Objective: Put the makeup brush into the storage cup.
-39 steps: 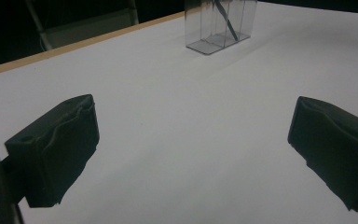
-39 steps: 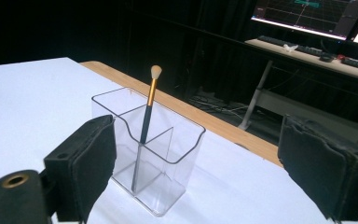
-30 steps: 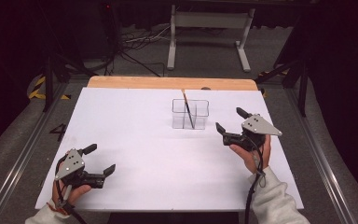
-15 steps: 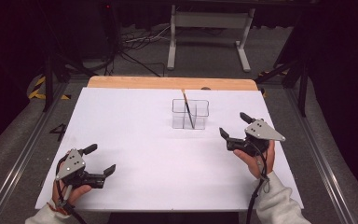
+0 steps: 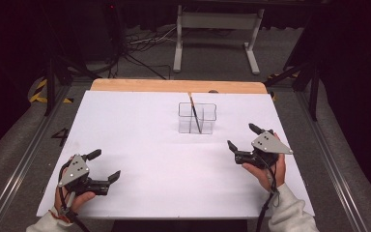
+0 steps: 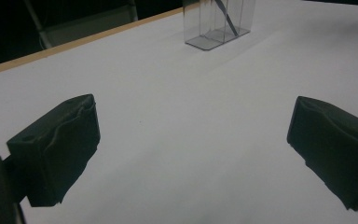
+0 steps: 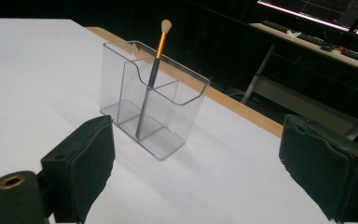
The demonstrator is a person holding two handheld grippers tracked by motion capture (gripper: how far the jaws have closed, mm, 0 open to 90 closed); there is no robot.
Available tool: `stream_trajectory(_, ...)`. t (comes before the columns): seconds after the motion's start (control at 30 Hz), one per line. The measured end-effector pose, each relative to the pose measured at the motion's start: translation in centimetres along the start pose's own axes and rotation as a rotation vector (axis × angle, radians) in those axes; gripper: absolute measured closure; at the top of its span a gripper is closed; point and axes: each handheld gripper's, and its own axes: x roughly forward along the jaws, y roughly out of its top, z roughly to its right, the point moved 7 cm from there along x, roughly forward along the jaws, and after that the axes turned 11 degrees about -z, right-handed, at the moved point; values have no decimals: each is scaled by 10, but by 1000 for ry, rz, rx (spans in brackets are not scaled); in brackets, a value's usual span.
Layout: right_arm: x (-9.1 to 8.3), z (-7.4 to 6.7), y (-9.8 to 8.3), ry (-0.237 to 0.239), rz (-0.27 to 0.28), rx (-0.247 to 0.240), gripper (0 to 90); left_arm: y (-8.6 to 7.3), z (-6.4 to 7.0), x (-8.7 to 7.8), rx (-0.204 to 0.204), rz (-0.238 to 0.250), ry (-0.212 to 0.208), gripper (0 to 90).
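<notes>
- White counter, dark room beyond.
- Your left gripper and right gripper: fingers spread, empty.
- Brush in clear holder likely light, stiff; pinch its shaft.

- A clear plastic holder with compartments stood upright.
- A makeup brush leaned inside the holder, pale tip up, orange ferrule, dark handle.
</notes>
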Motion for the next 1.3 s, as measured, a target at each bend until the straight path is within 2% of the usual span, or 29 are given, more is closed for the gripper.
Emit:
stream_trajectory(0.13, -2, 0, -8, -12, -13, -14, 96, 0, 0, 0, -1, 3, 0, 32)
stream_trajectory(0.43, -10, -1, -23, 5, -17, -23, 81, 0, 1, 1, 2, -2, 0, 33)
stream_trajectory(0.6, -16, 3, -31, -10, -9, 6, 77, 0, 1, 2, -1, -3, -4, 33)
stream_trajectory(0.8, -20, 5, -43, -10, -27, 7, 77, 0, 1, 2, 3, -5, -3, 34)
stream_trajectory(1.2, -31, 4, -58, 2, -17, 14, 69, 0, 0, 2, 0, -7, -1, 34)
stream_trajectory(1.3, -34, 6, -61, -7, -15, 19, 72, 0, 0, 3, -1, -7, -3, 34)
